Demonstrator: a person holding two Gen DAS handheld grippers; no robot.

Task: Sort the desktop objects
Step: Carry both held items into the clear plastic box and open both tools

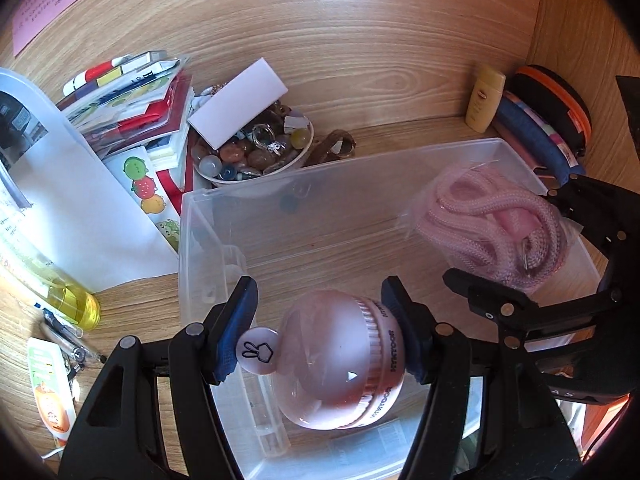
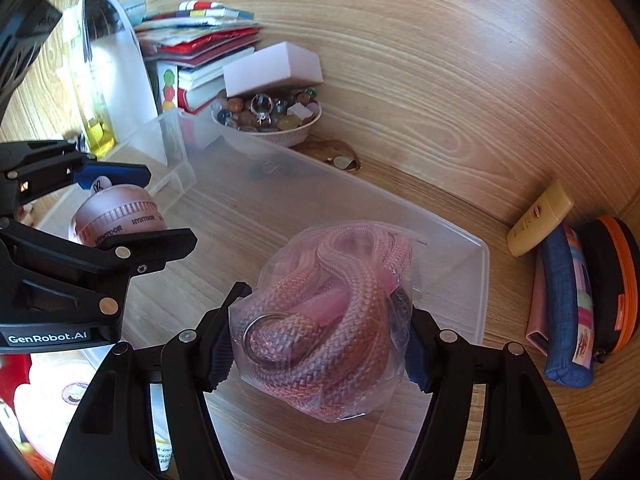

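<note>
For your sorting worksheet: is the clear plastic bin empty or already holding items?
Empty: through the clear plastic bin only wood shows. The pink gadget and bagged pink cord hang above it in grippers.

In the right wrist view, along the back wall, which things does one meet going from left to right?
Stack of books → bowl of beads → yellow tube → blue pouch → black case with orange zip.

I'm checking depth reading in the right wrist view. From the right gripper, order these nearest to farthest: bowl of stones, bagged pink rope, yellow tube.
1. Bagged pink rope: clamped in the right gripper, over the clear bin.
2. Yellow tube: to the right, outside the bin, by the back wall.
3. Bowl of stones: up ahead, beyond the bin's far edge.
</note>
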